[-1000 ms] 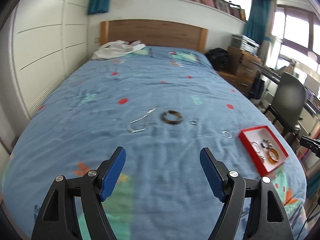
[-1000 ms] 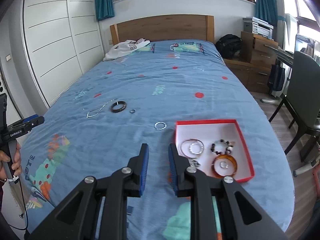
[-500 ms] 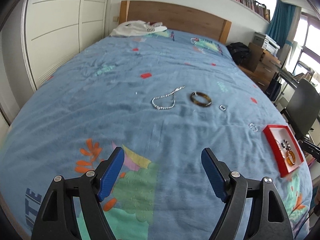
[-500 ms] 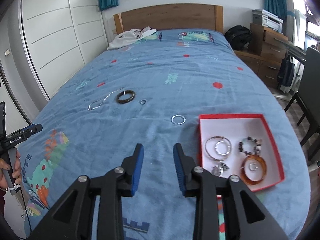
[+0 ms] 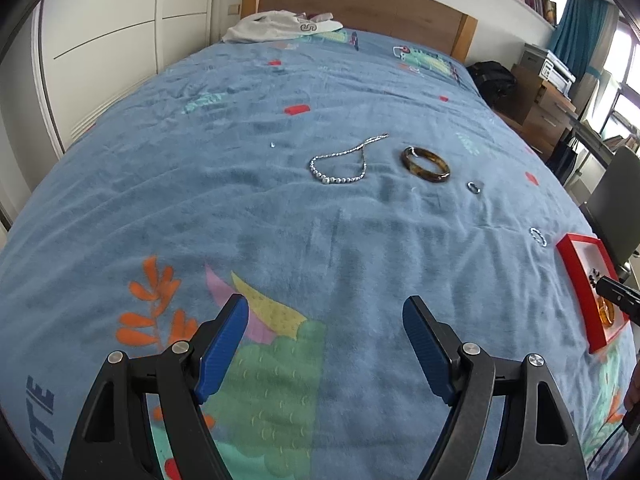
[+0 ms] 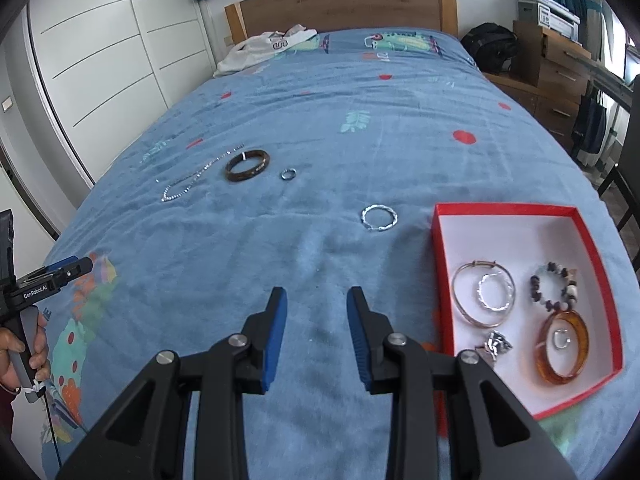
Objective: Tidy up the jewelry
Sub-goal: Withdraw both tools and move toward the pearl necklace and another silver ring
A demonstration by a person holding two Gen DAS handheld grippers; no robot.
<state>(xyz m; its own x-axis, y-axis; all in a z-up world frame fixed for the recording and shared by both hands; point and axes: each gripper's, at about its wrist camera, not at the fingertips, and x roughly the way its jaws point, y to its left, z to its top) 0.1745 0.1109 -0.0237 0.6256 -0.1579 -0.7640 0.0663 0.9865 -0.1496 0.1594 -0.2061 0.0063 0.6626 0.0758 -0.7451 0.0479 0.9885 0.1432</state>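
On the blue bedspread lie a silver bead necklace point(image 5: 340, 162) point(image 6: 196, 178), a brown bangle point(image 5: 425, 164) point(image 6: 247, 165), a small ring point(image 5: 474, 187) point(image 6: 287, 174) and a twisted silver ring point(image 5: 538, 237) point(image 6: 379, 218). A red tray point(image 6: 508, 212) point(image 5: 572, 260) at the right holds several bracelets and rings. My left gripper point(image 5: 326, 348) is open and empty, well short of the necklace. My right gripper point(image 6: 316, 332) is open and empty, left of the tray and short of the twisted ring.
White clothing point(image 6: 266, 50) lies by the wooden headboard point(image 6: 340, 4). White wardrobe doors point(image 6: 100, 60) stand to the left. A desk, a black bag point(image 6: 494, 46) and a chair point(image 5: 616, 196) stand to the right of the bed.
My right gripper has opened from nearly shut and moved forward and down. My left gripper has swung left and lower, closer to the necklace and bangle.
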